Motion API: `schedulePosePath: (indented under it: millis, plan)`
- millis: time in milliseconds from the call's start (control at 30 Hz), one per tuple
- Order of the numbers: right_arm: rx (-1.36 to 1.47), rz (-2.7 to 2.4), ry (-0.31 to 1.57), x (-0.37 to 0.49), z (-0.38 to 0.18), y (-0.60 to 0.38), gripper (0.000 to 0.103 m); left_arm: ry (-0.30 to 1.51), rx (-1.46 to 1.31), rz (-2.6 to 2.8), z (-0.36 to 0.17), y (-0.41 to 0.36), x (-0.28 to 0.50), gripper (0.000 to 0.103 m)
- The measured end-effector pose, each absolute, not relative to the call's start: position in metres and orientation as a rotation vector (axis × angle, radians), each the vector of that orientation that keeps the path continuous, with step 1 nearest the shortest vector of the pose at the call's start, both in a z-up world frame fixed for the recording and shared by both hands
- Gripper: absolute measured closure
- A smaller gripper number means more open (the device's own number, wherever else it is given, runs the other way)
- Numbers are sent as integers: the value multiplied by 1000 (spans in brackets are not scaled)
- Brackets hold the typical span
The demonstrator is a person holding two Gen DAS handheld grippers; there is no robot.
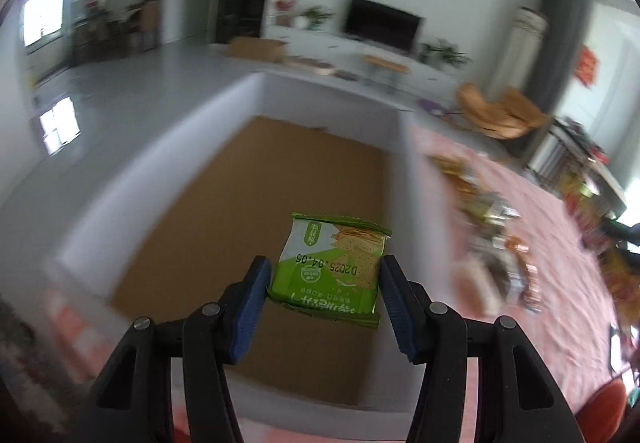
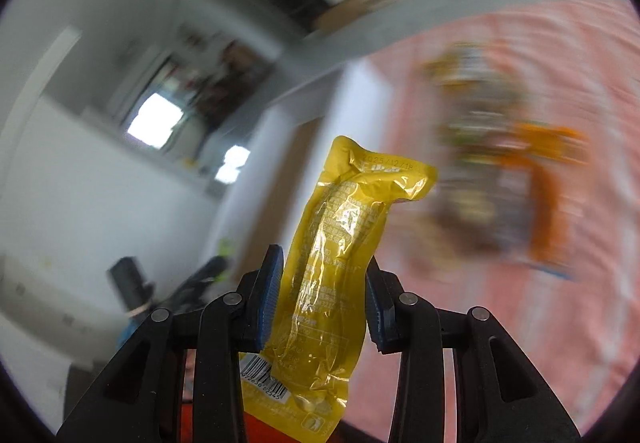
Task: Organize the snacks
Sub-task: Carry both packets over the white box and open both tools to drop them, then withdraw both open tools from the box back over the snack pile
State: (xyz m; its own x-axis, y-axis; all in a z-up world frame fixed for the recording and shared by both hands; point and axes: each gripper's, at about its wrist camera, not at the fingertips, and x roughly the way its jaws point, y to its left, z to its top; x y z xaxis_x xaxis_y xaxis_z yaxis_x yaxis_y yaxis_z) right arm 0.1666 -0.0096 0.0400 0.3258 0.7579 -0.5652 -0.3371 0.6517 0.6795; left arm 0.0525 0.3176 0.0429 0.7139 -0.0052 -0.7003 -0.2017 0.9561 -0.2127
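One green cracker packet (image 1: pixel 330 267), a flat rectangular foil wrapper with crimped ends, sits clamped between the two blue ribbed pads (image 1: pixel 250 307) of the left gripper (image 1: pixel 324 307). Its print shows stacked square crackers, Chinese characters too distorted to read, and an inverted date stamp reading "D2025.04.05". The packet hangs above the brown cardboard floor of one open box (image 1: pixel 256 203) whose upright walls appear white.

One yellow snack pouch (image 2: pixel 340 243), a long, glossy, wrinkled plastic sleeve, stands nearly upright in the right gripper (image 2: pixel 324 303), which is clenched on its lower half between two blue ribbed pads (image 2: pixel 270 295). A stamped date near the top reads "2025/12/1", the last digit unclear; one white barcode label lies at the lower left, with digits that appear to read "72656 62345". The remaining fine print is illegible.

Both grippers have black plastic arms with round metal rivets. Right of the box, a pink textured tablecloth (image 1: pixel 560 283) carries a scattered pile of further snack wrappers (image 1: pixel 492 243), blurred beyond counting. In the background of the left wrist view stand one dark television (image 1: pixel 382 25) on a white low cabinet, several potted plants, and one tan chair (image 1: pixel 500 111).
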Motion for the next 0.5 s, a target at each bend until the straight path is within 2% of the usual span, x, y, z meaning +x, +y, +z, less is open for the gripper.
schedulePosePath:
  millis: [133,167,200,233,267,367,500]
  plan:
    - [387,892,994,187,58,103,61,822,-226,206,26,345,57,46]
    - [347,918,1000,192,58,132,55,834,-219,222,22,349,57,37]
    - [306,924,1010,196,55,152,39,850,-219,235,17,351,58,29]
    - [266,914,1022,201,50,169,27,855,-220,242,12,352,58,12]
    - [254,903,1025,203,47,175,20,844,-223,244,10,353,55,7]
    - [206,835,963,200,38,157,20,815,-201,229,7,342,44,7]
    - [-41,622,826,179,7,89,20,774,-165,137,19,300,33,7]
